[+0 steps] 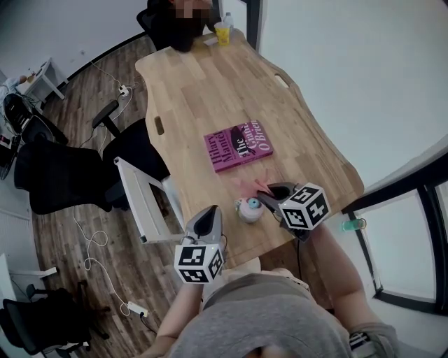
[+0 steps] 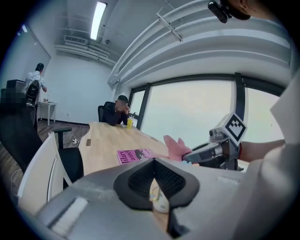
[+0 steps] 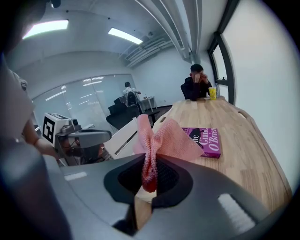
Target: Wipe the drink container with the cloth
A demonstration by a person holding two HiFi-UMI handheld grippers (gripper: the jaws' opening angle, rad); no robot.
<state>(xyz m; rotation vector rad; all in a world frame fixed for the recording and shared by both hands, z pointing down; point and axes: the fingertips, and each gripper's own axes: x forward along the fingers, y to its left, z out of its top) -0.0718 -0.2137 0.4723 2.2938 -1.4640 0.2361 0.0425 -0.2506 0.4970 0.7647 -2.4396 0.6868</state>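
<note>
— Office, surely?
— Looks like one. Long pale wooden meeting table (image 1: 210, 91) with cut-out slots (image 1: 159, 126), black swivel chairs (image 1: 63, 175) pushed back on the left, wood-plank floor (image 1: 77, 105) strewn with white cables (image 1: 87, 245) and a power strip (image 1: 124, 89).
— Anything more?
— Plenty. Tall dark-framed windows (image 2: 187, 108) along the right side, strip lights (image 2: 98, 18) and bare pipes (image 3: 168, 18) overhead, a glass partition (image 3: 79, 101) far off. Small white desk (image 1: 42, 77) at the far left.
— And people about?
— Seated at the table's far end, one person (image 1: 178, 21) beside a yellow cup (image 1: 222, 33); standing by a far desk, another (image 2: 36, 79).
</note>
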